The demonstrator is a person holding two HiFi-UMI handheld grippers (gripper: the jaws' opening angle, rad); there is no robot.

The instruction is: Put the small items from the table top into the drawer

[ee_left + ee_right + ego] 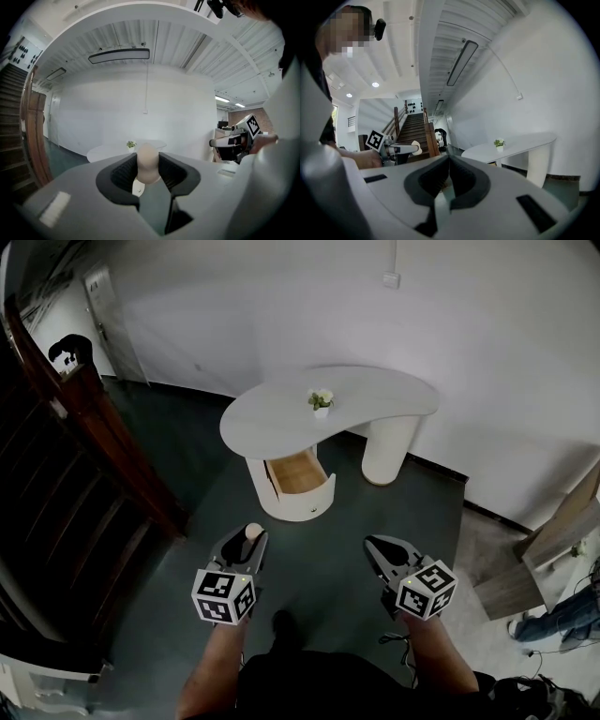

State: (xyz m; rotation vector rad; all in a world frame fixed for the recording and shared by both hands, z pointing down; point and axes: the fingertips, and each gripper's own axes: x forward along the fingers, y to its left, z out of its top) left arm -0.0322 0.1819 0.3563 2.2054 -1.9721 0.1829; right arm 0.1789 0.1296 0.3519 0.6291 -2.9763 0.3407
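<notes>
My left gripper is shut on a small beige egg-shaped item, which stands upright between the pads. Beside it, my right gripper is shut with nothing in it; its jaws meet in the right gripper view. Both are held over the dark floor, well short of the white curved table. Under the table's left end a white drawer with a wooden inside stands pulled open. A small potted plant is on the table top. From the right gripper view, the left gripper with the egg-shaped item shows at the left.
A dark wooden staircase and banister run along the left. Wooden furniture, cables and a person's leg are at the right. A white wall stands behind the table. Dark green floor lies between me and the drawer.
</notes>
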